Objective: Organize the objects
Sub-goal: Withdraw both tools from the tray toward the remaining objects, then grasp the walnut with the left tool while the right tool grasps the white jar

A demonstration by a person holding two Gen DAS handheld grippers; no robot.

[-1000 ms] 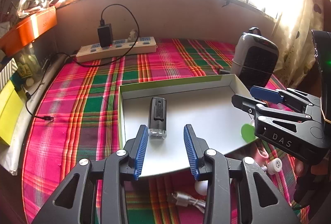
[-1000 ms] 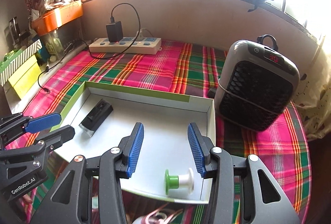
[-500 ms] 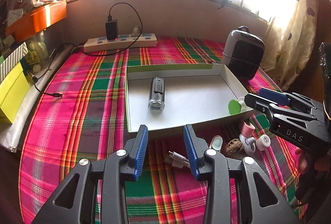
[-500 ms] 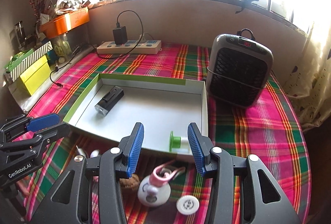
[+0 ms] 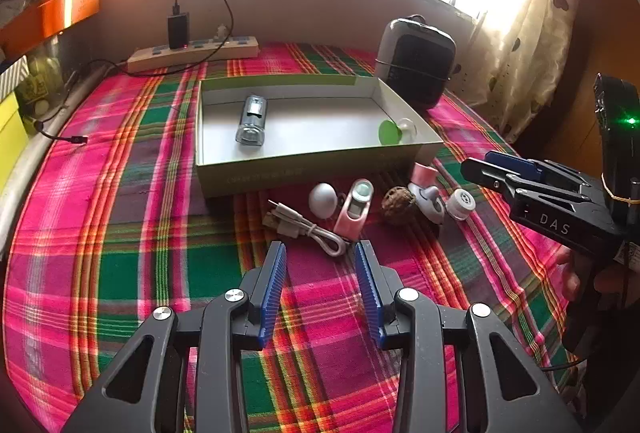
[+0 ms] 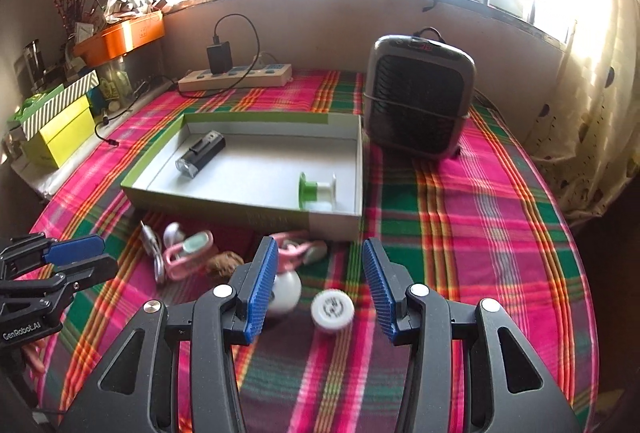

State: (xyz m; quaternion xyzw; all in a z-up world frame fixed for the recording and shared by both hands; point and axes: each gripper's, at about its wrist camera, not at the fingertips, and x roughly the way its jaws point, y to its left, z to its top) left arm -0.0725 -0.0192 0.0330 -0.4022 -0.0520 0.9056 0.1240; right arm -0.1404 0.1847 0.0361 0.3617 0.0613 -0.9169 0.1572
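Observation:
An open box (image 5: 320,167) (image 6: 248,217) on the plaid cloth holds a black flashlight (image 5: 252,123) (image 6: 200,153) and a green-and-white spool (image 5: 394,131) (image 6: 316,189). In front of it lie a white cable (image 5: 304,227), a white egg-shaped item (image 5: 323,199), a pink clip-like item (image 5: 356,207) (image 6: 186,253), a walnut (image 5: 398,203) (image 6: 222,263), a pink-and-white item (image 5: 426,189) (image 6: 286,285) and a white cap (image 5: 460,203) (image 6: 332,309). My left gripper (image 5: 320,261) is open and empty, just short of the cable. My right gripper (image 6: 318,265) is open and empty, around the white cap.
A grey heater (image 5: 416,59) (image 6: 418,95) stands right of the box. A power strip with a plugged charger (image 5: 192,51) (image 6: 236,77) lies by the back wall. Yellow boxes (image 6: 56,129) and an orange tray (image 6: 120,37) line the left. A curtain (image 6: 592,137) hangs at right.
Both grippers have pulled back from over the box toward the near side. The small items in front of the box have come into view. Both stay open and empty.

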